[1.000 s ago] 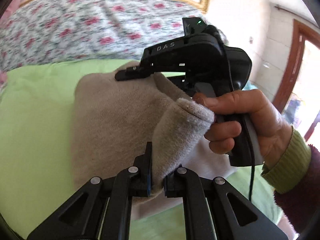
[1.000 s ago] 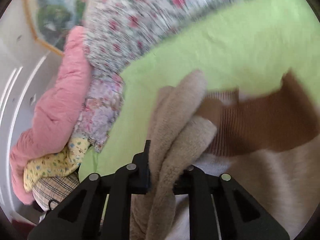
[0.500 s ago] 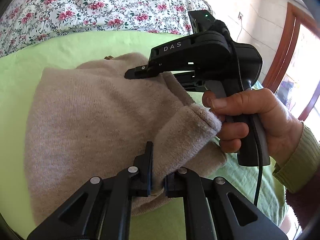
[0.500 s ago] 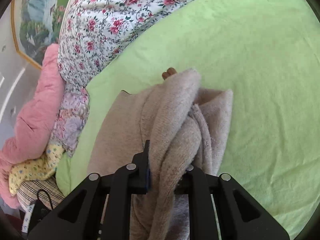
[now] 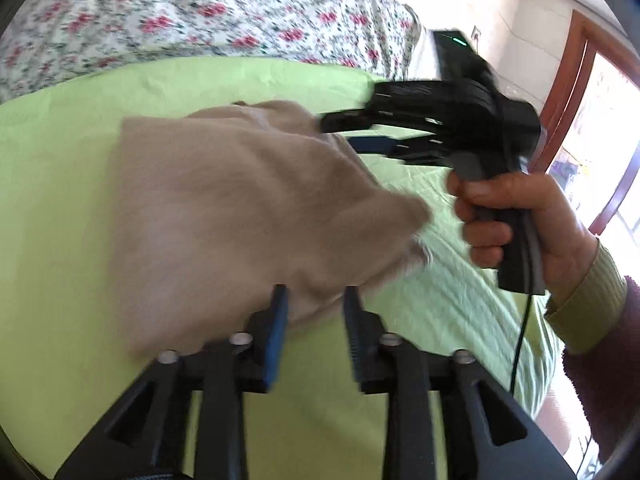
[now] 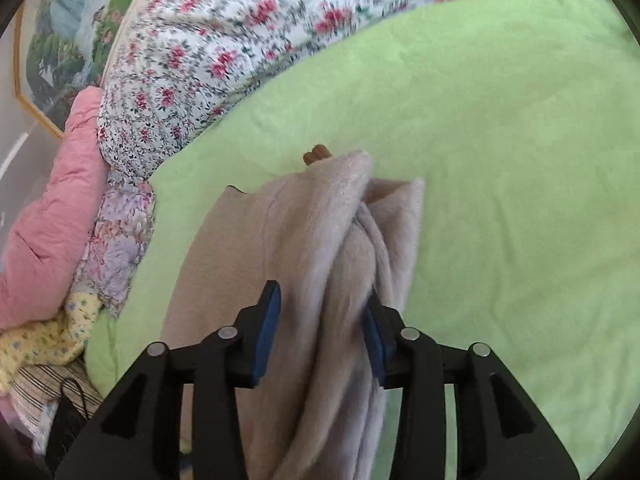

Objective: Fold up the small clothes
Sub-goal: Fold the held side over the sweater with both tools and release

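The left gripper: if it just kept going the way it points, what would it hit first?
Most likely the beige knitted garment. The left gripper has just been opening, its pads off the cloth, and the garment's near edge lies between them on the green sheet.

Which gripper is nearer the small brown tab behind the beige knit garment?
Right gripper: at garment's far edge by the tab; left gripper at near edge. Both jaws just opened, cloth between.

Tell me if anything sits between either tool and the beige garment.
Nothing visible does. The beige garment lies on the green sheet, between the just-opened jaws of the left tool and right tool.
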Demonstrator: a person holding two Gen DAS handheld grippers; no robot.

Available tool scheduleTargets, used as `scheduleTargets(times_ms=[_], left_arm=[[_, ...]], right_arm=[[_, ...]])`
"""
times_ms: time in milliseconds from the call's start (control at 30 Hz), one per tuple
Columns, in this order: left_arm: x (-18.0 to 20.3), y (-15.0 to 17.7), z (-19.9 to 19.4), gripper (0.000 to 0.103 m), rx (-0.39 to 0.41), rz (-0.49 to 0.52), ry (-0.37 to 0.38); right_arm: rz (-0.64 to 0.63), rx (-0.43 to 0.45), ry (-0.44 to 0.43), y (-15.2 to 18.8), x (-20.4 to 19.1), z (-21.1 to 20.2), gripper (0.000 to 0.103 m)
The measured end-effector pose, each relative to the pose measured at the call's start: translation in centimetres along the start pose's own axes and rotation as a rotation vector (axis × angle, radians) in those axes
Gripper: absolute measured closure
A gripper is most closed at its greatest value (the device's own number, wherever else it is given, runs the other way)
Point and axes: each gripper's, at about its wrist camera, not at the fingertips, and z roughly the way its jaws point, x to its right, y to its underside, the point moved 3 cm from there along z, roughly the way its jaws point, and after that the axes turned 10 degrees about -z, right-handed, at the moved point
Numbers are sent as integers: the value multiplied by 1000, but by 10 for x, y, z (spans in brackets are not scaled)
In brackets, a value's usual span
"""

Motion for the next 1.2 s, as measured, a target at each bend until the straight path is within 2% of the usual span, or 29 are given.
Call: scheduleTargets(times_ms=[133, 233, 333, 467, 667, 733, 767, 800, 933, 1000, 1067, 1200], left_arm=[[-24, 17, -27, 67, 24, -26, -64], [-41, 23, -35, 59, 48, -31, -121], [-57, 19, -27, 59, 33, -55, -158], [-68, 13, -16, 59, 26, -96, -164], [-68, 8, 2, 59, 45, -95, -214], [-72, 10, 16, 62, 12, -106, -236], [-72, 10, 20, 80, 1, -101, -252], [-72, 9, 22, 92, -4, -95, -265], [-90, -2, -7, 93, 124, -150, -317], [-99, -2, -6, 93, 102, -173, -288], [-97, 2, 1, 93, 78, -150, -329], [-94, 9, 4, 93, 60, -154, -339]], right_arm=[[-1, 76, 25, 28, -14, -43, 49], [-4, 82, 11, 49, -28, -58, 48], [-13, 60, 41, 68, -37, -59, 48], [-17, 33, 53, 85, -45, -51, 48], [-45, 47, 44, 88, -53, -44, 49], [-53, 37, 42, 89, -55, -40, 65], [-57, 19, 49, 89, -55, -37, 88], [-56, 13, 51, 89, -55, -36, 92], [-61, 93, 63, 82, -53, -61, 95], [-44, 120, 56, 80, -47, -74, 96], [-44, 90, 66, 83, -43, -68, 96], [-52, 16, 128, 99, -34, -53, 96]])
